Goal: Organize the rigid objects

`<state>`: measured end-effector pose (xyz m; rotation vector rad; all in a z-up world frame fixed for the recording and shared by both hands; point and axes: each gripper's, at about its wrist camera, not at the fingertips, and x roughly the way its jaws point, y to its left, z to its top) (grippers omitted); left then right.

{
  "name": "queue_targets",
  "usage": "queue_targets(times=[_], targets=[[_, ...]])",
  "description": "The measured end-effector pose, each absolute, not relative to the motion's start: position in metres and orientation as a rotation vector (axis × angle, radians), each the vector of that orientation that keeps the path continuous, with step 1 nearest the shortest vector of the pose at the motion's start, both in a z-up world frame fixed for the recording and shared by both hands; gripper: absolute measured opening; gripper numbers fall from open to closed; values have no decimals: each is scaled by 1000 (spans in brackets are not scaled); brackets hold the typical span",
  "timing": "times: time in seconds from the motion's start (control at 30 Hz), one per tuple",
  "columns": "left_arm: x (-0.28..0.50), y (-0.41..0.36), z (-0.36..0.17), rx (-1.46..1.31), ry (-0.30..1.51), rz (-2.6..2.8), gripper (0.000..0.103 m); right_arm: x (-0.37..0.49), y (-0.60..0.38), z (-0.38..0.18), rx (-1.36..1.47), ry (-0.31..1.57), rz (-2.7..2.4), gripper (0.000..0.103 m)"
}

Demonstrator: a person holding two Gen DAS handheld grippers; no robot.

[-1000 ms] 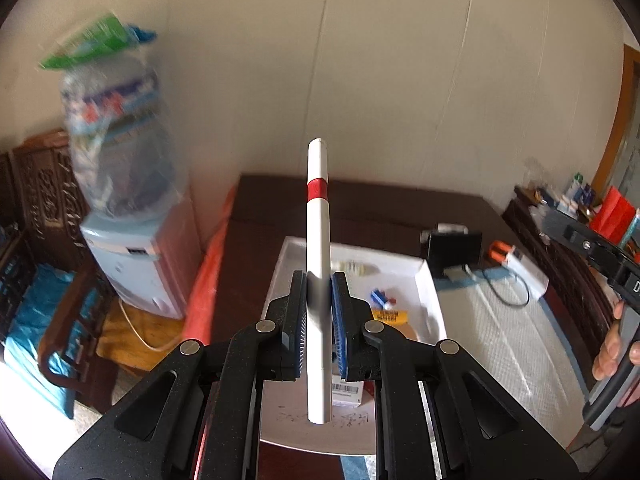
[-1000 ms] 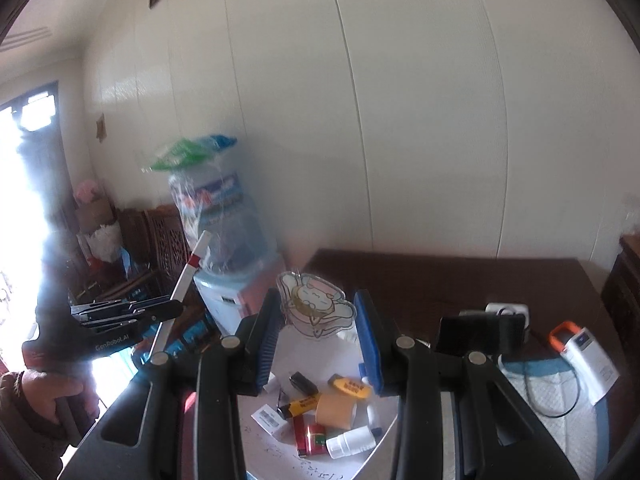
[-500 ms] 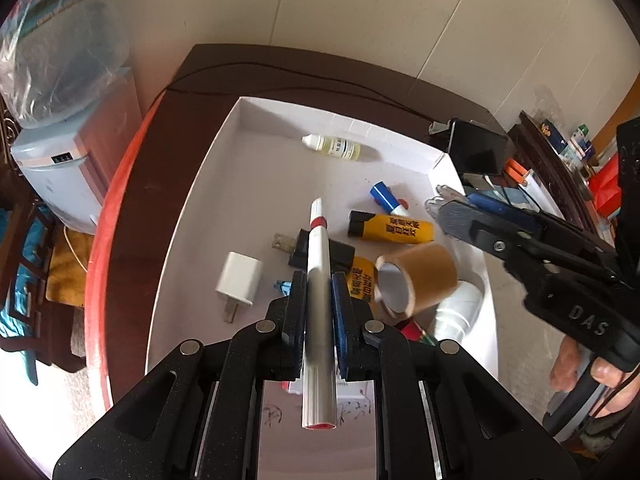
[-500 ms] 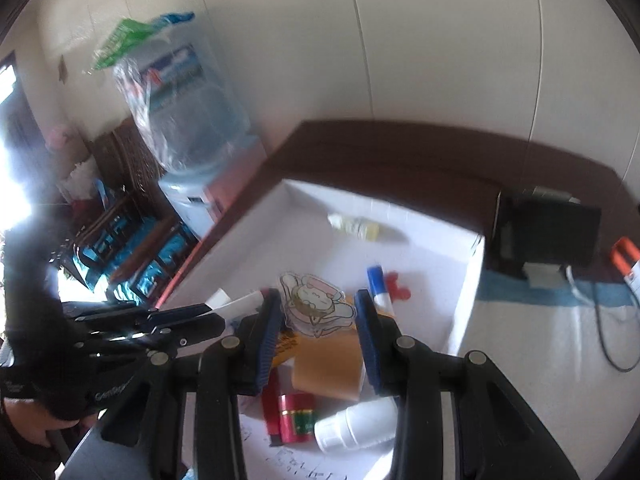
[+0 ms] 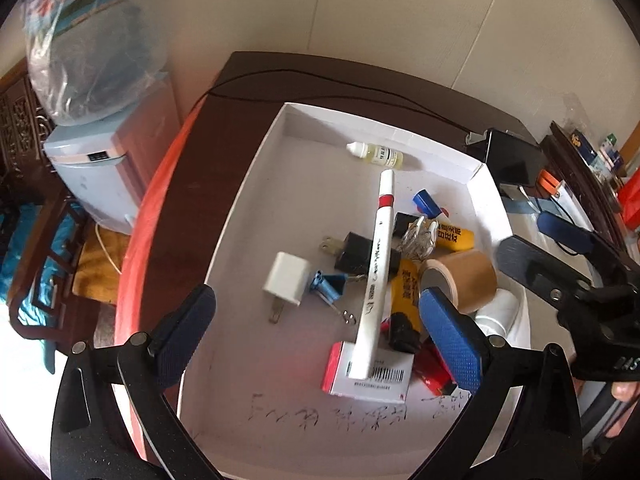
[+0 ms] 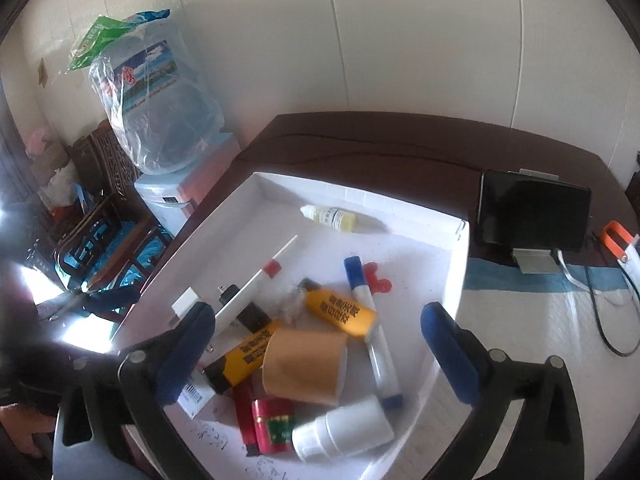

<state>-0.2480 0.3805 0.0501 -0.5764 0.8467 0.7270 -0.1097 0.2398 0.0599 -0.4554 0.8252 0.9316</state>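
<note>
The left hand-held gripper (image 5: 316, 320) has its jaws opening wide with nothing pressed between the pads, and the white marker (image 5: 376, 264) with a red band lies free in the white tray (image 5: 256, 168), just ahead of that gripper and slightly right of its centre line. The marker's long axis runs nearly along the direction the gripper points, its near end propped on a small barcoded box (image 5: 368, 376) and its far end aimed at a little dropper bottle (image 5: 376, 154). The right hand-held gripper (image 6: 316, 336) is likewise opening, empty, over the tray's right side above the roll of brown tape (image 6: 304, 364); a clear cartoon charm (image 5: 418, 240) lies on the pile below. For any re-grasp of the marker the left one looks nearer and better aligned. Counted in the tray: one marker, one dropper bottle, two yellow lighters (image 6: 340, 312), one tape roll, one white charger plug (image 5: 286, 284), one black plug (image 5: 356, 252), one blue binder clip (image 5: 328, 284), one blue-capped glue pen (image 6: 368, 312), one white spray bottle (image 6: 344, 432), one red tin (image 6: 276, 424); other small red pieces are too hidden to count. The tray sits on a dark tabletop (image 6: 360, 140)
</note>
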Motion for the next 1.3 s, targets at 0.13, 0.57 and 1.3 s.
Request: queue_targets(times=[0.13, 0.57, 1.3], targets=[[-259, 372, 64, -572, 815, 744, 103, -123, 233, 72, -474, 785, 935, 103], [-286, 309, 121, -495, 753, 809, 103, -156, 198, 110, -419, 711, 996, 103], [-287, 166, 245, -186, 638, 1138, 103, -174, 88, 217, -300, 427, 982, 103]])
